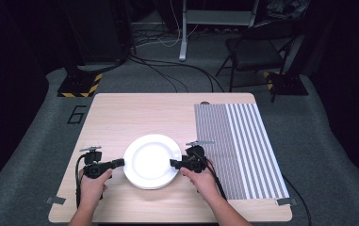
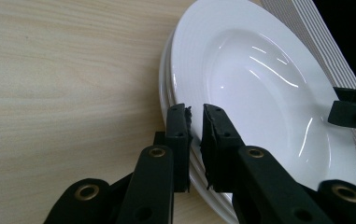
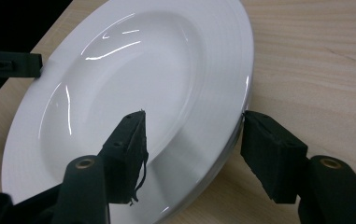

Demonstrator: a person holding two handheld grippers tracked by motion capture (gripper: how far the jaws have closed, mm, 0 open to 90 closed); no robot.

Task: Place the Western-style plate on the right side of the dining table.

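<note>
White plate (image 2: 259, 79) between both claws

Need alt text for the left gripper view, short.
The left gripper is clamped on the near rim of the top plate of a small stack of white plates on a pale wooden table. The other gripper's jaw reaches the far rim at right, with a striped mat behind.

Bare table (image 1: 120, 113) open beyond plates (image 1: 151, 161); striped mat (image 1: 243, 146) flat at right; both plate flanks blocked by hand-held grippers.
</note>
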